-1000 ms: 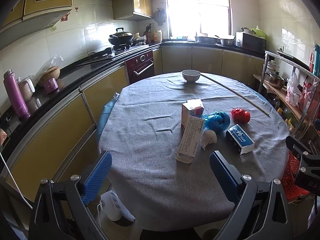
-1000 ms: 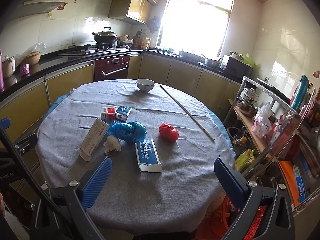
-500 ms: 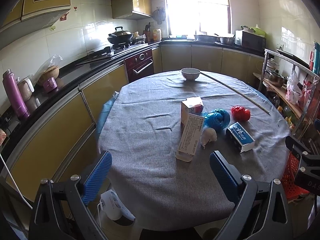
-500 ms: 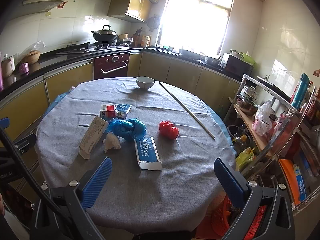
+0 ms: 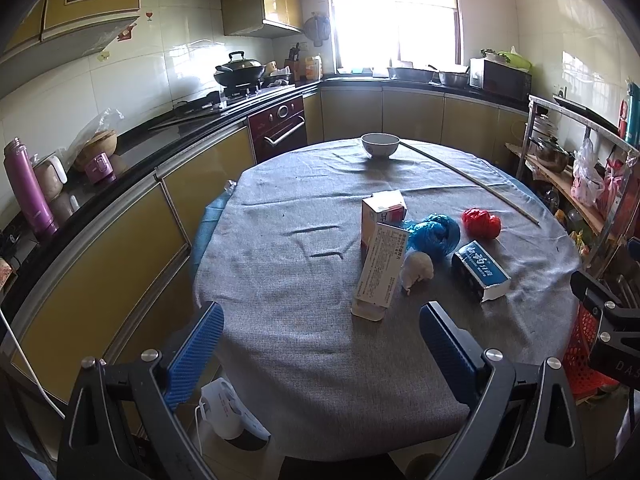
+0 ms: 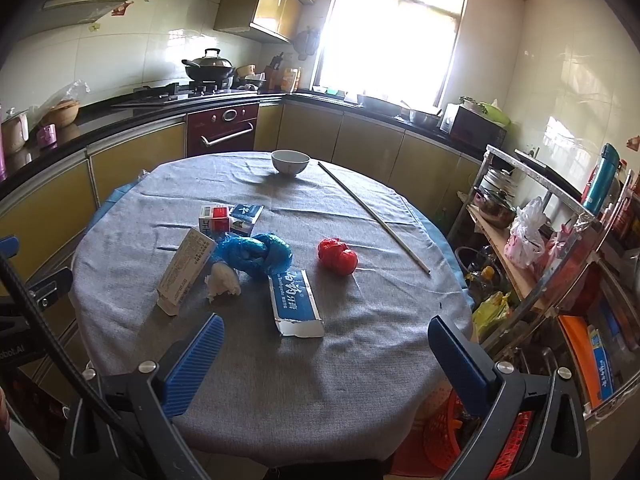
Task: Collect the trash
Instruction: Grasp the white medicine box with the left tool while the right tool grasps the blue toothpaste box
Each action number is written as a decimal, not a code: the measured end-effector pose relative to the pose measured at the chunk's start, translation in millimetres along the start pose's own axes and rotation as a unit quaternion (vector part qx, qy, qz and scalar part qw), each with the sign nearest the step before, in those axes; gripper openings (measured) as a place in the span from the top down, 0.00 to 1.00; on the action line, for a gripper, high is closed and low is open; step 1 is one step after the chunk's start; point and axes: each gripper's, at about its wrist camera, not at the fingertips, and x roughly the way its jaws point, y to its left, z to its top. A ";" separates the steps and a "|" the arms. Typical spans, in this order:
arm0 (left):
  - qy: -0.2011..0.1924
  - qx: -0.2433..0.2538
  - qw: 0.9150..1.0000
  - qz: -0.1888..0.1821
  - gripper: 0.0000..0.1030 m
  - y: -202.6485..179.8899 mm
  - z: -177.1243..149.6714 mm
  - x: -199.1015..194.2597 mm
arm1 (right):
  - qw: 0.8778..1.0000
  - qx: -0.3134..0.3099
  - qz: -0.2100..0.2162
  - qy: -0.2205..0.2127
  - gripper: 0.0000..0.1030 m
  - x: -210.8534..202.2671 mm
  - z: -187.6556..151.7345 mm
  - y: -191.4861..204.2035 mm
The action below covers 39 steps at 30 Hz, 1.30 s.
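**Collect trash: both claws at near edge, nothing picked up**

Left claw (image 5: 320, 344): jaws spread wide, empty, held over the near edge of the round grey-clothed worktop (image 5: 304, 360). Right claw (image 6: 324, 356): likewise spread wide and empty, at the near edge.

Trash lies clustered mid-worktop: tall white printed carton (image 5: 380, 272), nearest on the left; crumpled white tissue wad (image 5: 418, 270) just right of it; blue-and-white toothpaste box (image 6: 296, 300), nearest the right claw; crumpled blue plastic bag (image 6: 256, 254) behind the tissue; small red-and-white carton (image 6: 216, 218) further back; crumpled red plastic wad (image 6: 338, 256) to the right. White ceramic bowl (image 6: 290, 162) and long thin stick (image 6: 374, 218) sit at the far side.

Judgement: approach step, no item collected yet. Next move calls for reaching forward and closing on a near item; the toothpaste box suits the right claw. An orange-red mesh basket (image 6: 452, 424) shows below the worktop edge, possibly the bin.
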 end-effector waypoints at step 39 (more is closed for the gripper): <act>0.129 0.041 0.984 -0.115 0.05 -39.0 16.8 181.4 | 0.962 0.099 0.190 0.170 0.26 227.6 -12.1 -9.5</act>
